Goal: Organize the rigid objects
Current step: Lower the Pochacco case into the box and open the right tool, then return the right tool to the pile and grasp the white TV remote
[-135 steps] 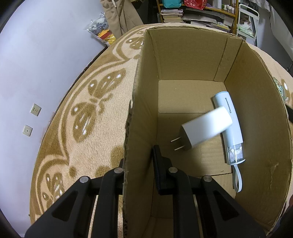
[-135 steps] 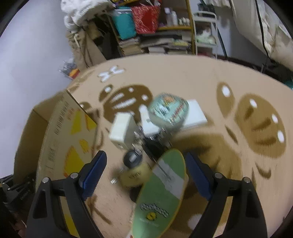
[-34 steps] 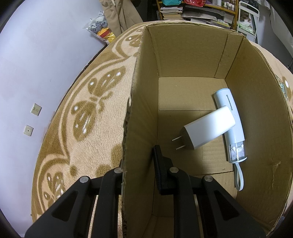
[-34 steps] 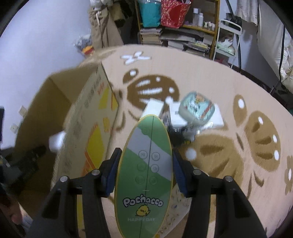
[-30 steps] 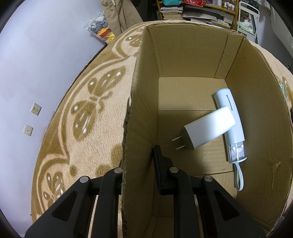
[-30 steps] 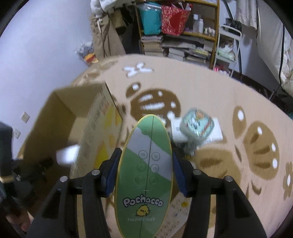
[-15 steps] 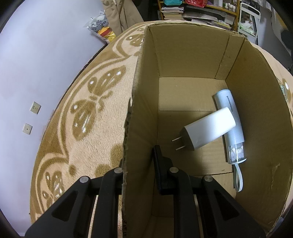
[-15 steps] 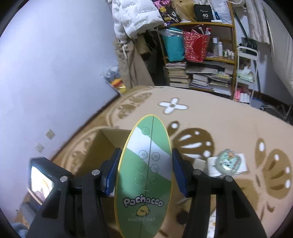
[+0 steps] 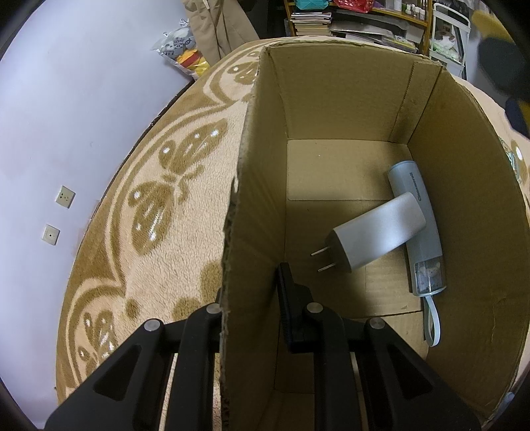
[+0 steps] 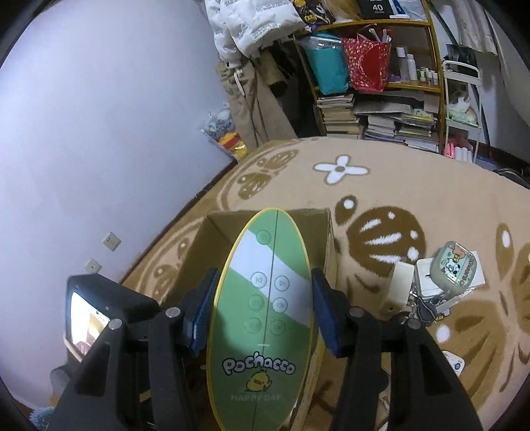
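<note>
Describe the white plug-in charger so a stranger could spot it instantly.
Look inside the open brown cardboard box on the patterned beige rug. On its floor lies the white rectangular charger block, resting across a pale blue cylindrical device with a wrist loop. Only the charger has two metal prongs.

Both wrist views look down, sharing the cardboard box (image 9: 331, 109)

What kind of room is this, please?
Probably a lived-in room of a home, perhaps a bedroom or living room. A plush patterned carpet covers the floor, a cluttered shelf holds stacked books and bags, and a white puffer jacket hangs by the wall.
</note>
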The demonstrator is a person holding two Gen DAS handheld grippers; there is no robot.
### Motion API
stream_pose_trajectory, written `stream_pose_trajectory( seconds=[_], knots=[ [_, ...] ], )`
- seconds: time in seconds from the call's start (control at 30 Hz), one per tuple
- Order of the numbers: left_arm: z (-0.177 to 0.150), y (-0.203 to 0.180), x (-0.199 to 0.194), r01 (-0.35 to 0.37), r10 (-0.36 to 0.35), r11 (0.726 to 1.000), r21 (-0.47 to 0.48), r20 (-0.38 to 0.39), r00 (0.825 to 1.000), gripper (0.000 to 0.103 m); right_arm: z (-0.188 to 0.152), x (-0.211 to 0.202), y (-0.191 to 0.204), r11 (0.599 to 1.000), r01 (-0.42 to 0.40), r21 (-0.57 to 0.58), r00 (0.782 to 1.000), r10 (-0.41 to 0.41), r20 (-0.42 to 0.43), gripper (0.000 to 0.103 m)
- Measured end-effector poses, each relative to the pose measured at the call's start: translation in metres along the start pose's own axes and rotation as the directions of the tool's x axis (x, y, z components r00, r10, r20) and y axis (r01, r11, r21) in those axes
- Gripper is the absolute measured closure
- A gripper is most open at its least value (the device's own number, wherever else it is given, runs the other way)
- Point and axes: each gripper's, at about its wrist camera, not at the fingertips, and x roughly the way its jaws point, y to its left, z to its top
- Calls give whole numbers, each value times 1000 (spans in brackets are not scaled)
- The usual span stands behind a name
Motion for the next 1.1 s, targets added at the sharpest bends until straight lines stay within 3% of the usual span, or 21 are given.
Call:
stream_pose_trajectory(
  seconds=[0.3,0.4,0.57,0.67,0.8,1.0,1.1],
  knots=[
    [0,0,0,-1,1,1000,2,0,1000,86,1,1,-6,1000,29,3,1000,-29,-1,44],
    [0,-1,0,-1,1,1000,3,0,1000,86,2,1,-5,998,56,-5,998,-56,-11,33],
    [1,-1,-1,-3,3,1000,5,-2,1000,86,3,-6,-6,998,65,-2,998,-65,-20,31],
    [1,-1,-2,-3,3,1000,5,-2,1000,86,2,-16,-6,996,91,-8,996,-91,-2,18],
    [2,-1,-2,-2,2,1000,4,-2,1000,86,1,-30,-14,981,190,-23,981,-190,27,12],
    [2,-1,-2,-2,2,1000,4,-3,1000,86,-14,-34,-55,953,298,63,954,-296,-44,12],
    [2,-1,-2,-2,2,1000,5,-3,1000,86,-22,-31,-79,925,368,89,928,-360,-97,12]
  ],
)
